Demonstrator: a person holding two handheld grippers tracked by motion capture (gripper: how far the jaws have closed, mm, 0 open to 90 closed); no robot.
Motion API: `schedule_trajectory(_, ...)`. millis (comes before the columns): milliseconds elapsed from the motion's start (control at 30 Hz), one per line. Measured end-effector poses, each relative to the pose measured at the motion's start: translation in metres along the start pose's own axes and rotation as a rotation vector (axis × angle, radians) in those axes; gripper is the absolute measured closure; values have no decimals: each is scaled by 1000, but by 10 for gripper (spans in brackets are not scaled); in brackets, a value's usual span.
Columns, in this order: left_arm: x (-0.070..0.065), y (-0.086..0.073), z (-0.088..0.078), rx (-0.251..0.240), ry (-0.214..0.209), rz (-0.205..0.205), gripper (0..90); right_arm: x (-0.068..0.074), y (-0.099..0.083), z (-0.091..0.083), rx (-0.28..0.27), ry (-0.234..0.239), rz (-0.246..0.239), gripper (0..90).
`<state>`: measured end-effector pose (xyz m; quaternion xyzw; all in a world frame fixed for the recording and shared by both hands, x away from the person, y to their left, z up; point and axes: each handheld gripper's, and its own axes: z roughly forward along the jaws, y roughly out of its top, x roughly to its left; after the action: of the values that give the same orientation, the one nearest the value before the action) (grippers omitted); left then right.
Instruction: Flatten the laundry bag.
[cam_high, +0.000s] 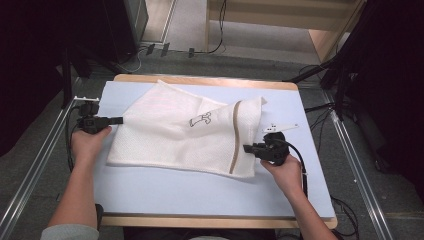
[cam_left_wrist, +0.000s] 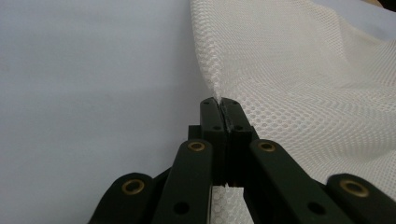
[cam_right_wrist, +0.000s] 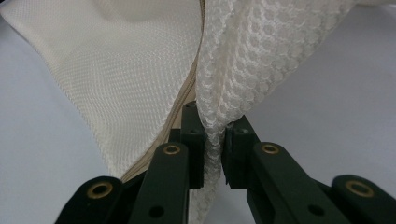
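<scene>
A white mesh laundry bag (cam_high: 175, 135) with a tan zipper strip (cam_high: 234, 140) and a small black dog print lies spread on the pale blue table top (cam_high: 200, 192). My left gripper (cam_high: 119, 120) pinches the bag's left edge; in the left gripper view its jaws are pressed together on the mesh (cam_left_wrist: 289, 84), which also shows below them. My right gripper (cam_high: 246, 148) holds the bag's right side beside the zipper. In the right gripper view a bunched fold of mesh (cam_right_wrist: 243, 60) is squeezed between the jaws, with the zipper strip (cam_right_wrist: 184, 93) just to its left.
The table's wooden edge (cam_high: 210, 221) runs along the near side. Metal rails (cam_high: 357, 170) flank the table left and right. Cables and dark stands sit on the grey floor behind it. Bare table surface lies in front of the bag.
</scene>
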<state>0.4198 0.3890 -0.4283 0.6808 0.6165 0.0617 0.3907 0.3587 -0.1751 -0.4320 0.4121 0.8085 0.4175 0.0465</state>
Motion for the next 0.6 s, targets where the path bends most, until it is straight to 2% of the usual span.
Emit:
schedule_trajectory(167, 0, -1, 1, 6, 10, 16, 900, 6, 0, 2, 7, 5, -13, 826)
schedule_trajectory(300, -1, 1, 4, 1, 10, 24, 900, 12, -5, -3, 3, 32, 7, 826)
schedule_trajectory(600, -7, 10, 13, -6, 19, 47, 897, 40, -25, -9, 24, 74, -15, 822)
